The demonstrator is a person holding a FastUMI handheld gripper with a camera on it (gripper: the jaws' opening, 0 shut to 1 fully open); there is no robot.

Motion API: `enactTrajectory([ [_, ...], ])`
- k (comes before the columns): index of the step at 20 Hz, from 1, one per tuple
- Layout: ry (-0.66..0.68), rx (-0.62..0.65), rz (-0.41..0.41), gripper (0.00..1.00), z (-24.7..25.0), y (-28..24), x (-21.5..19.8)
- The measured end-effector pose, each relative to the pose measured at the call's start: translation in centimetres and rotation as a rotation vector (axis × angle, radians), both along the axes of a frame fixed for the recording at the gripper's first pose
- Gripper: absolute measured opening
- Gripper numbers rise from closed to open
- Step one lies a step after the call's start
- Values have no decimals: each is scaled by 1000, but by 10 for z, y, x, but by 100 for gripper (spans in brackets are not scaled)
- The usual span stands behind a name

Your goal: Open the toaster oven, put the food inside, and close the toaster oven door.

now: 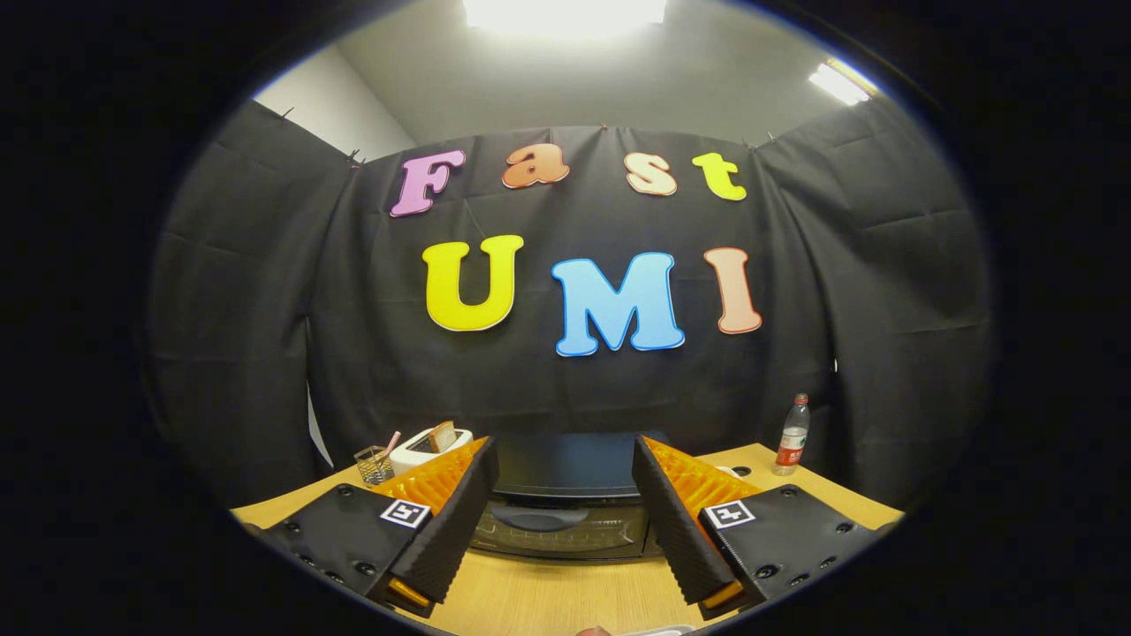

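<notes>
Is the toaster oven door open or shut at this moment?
Shut: the toaster oven door stands upright with its handle on top, seen between the open gripper fingers.

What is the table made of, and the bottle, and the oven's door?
The table looks like pale wood or a wood-look laminate: faint grain, smooth matt top. The bottle seems clear plastic, see-through with a cap and label. The toaster oven, seen between the open gripper's fingers, has a dark shiny door, probably glass, since a rack shows faintly through it.
</notes>
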State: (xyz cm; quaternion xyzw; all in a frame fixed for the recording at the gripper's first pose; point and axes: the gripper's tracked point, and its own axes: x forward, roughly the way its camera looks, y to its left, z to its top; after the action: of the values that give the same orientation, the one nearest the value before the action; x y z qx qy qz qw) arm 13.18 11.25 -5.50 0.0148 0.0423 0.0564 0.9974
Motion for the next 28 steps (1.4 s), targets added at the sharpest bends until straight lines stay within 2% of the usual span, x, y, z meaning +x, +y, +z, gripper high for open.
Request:
enactTrajectory([
  [16, 187, -44, 11, 97, -107, 40, 84],
  [22, 228, -59, -24, 97, -129, 39, 98],
  [28, 235, -62, -45, 97, -136, 39, 94],
])
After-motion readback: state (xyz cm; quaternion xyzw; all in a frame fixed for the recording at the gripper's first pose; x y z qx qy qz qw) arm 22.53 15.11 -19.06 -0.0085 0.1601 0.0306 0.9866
